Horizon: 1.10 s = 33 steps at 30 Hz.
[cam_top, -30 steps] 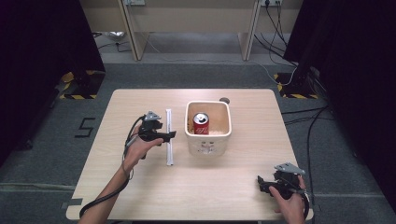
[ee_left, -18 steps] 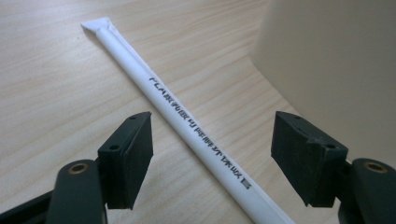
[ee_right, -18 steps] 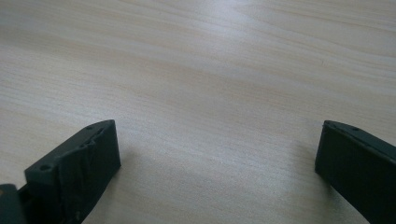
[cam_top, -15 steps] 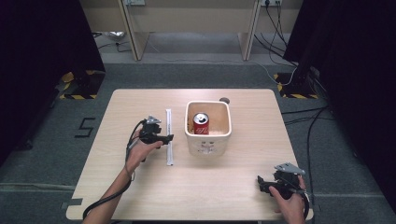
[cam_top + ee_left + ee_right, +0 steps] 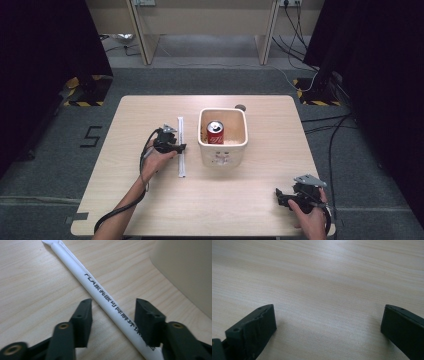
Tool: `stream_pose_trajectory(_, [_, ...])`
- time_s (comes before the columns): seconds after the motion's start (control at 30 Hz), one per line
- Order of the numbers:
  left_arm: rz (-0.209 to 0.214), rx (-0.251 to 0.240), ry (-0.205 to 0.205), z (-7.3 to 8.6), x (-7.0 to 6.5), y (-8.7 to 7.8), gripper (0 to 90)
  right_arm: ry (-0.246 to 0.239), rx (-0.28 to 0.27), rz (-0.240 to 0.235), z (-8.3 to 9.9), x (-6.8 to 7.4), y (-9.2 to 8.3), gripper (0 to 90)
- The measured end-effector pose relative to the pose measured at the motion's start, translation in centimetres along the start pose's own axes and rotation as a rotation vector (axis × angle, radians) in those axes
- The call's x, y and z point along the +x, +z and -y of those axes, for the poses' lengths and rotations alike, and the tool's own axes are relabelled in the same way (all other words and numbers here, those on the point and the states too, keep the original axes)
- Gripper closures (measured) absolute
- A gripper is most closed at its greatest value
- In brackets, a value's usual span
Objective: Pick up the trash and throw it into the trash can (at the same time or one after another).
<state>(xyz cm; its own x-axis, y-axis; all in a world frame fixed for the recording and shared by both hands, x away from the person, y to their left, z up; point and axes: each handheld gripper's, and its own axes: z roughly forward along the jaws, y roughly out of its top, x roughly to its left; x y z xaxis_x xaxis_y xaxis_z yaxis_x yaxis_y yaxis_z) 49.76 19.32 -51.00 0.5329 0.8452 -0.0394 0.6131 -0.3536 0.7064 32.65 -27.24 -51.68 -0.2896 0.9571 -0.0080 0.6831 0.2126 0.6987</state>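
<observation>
Paper-wrapped straw [image 5: 110, 303] lies flat on the counter [image 5: 240, 200], just left of the cream bin [image 5: 223, 145]. Left claw [image 5: 113, 312] straddles it, jaws closing, pads not yet pressing. Recommend squaring the jaws across the wrapper (it runs diagonally). Right claw [image 5: 327, 325] rests released, well apart.

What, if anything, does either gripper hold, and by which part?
Nothing yet. The left gripper has been closing astride the wrapped straw, pads clear of it; the right gripper is open.
</observation>
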Motion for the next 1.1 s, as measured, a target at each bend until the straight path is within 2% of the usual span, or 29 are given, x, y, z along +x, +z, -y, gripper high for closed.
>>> stream_pose_trajectory(0.07, [-0.001, 0.005, 0.011, 0.0, 0.2, -0.1, 59.6, 0.000, -0.001, -0.001, 0.0, 0.0, 0.0, 0.2])
stream_pose_trajectory(0.33, [0.018, 0.039, 0.030, 0.0, 0.8, -0.6, 78.3, -0.001, 0.000, -0.003, 0.0, 0.0, 0.0, 0.2])
stream_pose_trajectory(0.57, [0.016, 0.048, 0.042, 0.0, 0.9, -0.8, 79.5, -0.001, 0.000, -0.004, 0.0, 0.0, 0.0, 0.2])
stream_pose_trajectory(0.73, [0.037, 0.021, 0.007, 0.1, 1.4, -1.3, 79.6, -0.004, -0.001, -0.003, 0.0, 0.0, 0.0, 0.2])
stream_pose_trajectory(0.83, [0.053, -0.002, -0.011, -0.1, 1.8, -2.1, 79.6, -0.002, 0.000, -0.004, 0.0, 0.0, 0.0, 0.2])
stream_pose_trajectory(1.1, [0.079, -0.054, -0.014, -1.3, 2.5, -5.0, 79.5, -0.002, 0.000, -0.004, 0.0, 0.0, 0.0, 0.2])
